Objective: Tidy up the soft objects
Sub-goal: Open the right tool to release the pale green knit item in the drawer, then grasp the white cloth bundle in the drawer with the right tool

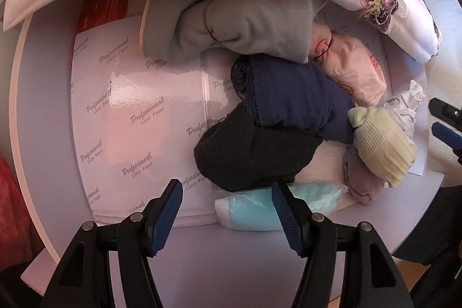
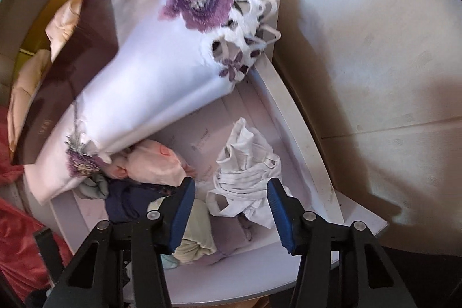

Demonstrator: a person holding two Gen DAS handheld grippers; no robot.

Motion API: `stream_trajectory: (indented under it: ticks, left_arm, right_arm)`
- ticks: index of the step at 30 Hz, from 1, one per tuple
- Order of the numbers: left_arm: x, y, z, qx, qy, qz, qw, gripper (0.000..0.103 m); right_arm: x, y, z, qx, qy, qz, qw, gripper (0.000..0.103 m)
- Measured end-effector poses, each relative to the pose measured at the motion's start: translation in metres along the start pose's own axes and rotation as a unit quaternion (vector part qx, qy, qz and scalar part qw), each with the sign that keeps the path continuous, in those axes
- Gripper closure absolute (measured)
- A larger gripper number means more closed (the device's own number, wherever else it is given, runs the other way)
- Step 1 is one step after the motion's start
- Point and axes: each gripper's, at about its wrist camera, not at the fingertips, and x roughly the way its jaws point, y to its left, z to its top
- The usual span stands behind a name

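Observation:
An open white drawer [image 1: 37, 117] lined with printed glossy paper [image 1: 138, 117] holds rolled soft items: a grey bundle [image 1: 245, 25], a navy one [image 1: 291, 100], a black one [image 1: 248, 158], a pink one [image 1: 355, 68], a cream one [image 1: 384, 146], a mauve one [image 1: 363, 181] and a light-blue packet [image 1: 260, 210]. My left gripper [image 1: 228, 192] hovers open above the black bundle and the packet, holding nothing. My right gripper [image 2: 231, 186] is open over a crumpled white cloth [image 2: 248, 163]; its pads do not press it. The right gripper's fingers [image 1: 446, 132] show at the left wrist view's right edge.
A folded white cloth with purple embroidered flowers [image 2: 161, 71] lies across the drawer's back, covering part of the bundles. A dark box [image 2: 72, 59] and peach fabric [image 2: 63, 22] sit behind it. Red fabric [image 2: 20, 235] lies left of the drawer. A pale floor [image 2: 375, 48] spreads on the right.

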Motion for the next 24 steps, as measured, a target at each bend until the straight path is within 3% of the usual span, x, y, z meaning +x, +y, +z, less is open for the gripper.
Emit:
stream_trajectory:
  ticks: [9, 16, 24]
  left_arm:
    - [0.011, 0.017, 0.011, -0.007, 0.005, -0.001, 1.0, 0.037]
    - [0.014, 0.023, 0.011, -0.018, 0.005, -0.007, 0.9998, 0.037]
    - [0.015, 0.035, 0.011, -0.043, 0.011, -0.026, 0.9987, 0.037]
  right_arm:
    - [0.037, 0.015, -0.001, -0.035, 0.031, -0.051, 0.998, 0.048]
    - [0.069, 0.03, -0.001, -0.061, 0.031, -0.093, 0.993, 0.037]
    - [0.086, 0.049, -0.01, -0.093, 0.028, -0.123, 0.988, 0.038]
